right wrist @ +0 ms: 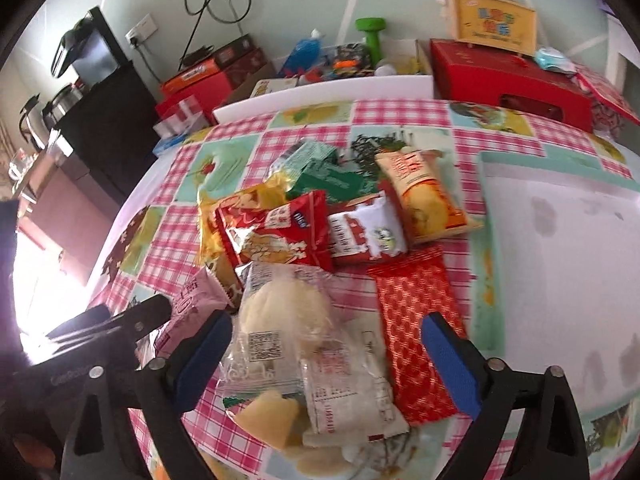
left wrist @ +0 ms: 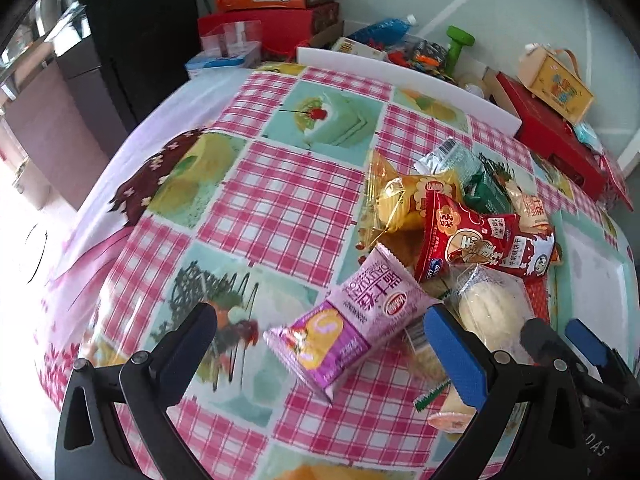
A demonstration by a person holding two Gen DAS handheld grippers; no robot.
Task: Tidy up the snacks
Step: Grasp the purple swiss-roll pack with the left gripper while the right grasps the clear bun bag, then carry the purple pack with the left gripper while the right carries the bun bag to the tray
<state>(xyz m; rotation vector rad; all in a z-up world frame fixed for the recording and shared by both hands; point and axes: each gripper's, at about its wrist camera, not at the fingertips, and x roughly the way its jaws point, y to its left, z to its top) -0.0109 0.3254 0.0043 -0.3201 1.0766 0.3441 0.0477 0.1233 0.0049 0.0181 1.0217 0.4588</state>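
A pile of snack packets lies on the checked tablecloth. My left gripper is open, its blue-padded fingers either side of a pink packet at the near edge of the pile. Behind it lie a yellow packet, a red packet and green packets. My right gripper is open over a clear packet holding a white bun and a white-and-red packet. A red patterned packet lies by its right finger. The two grippers are side by side, the left gripper close to the pink packet.
A white tray with a mint-green rim lies right of the pile. A white board lines the far table edge, with a red box, a yellow carry box, a green dumbbell and clutter behind. A black cabinet stands at the left.
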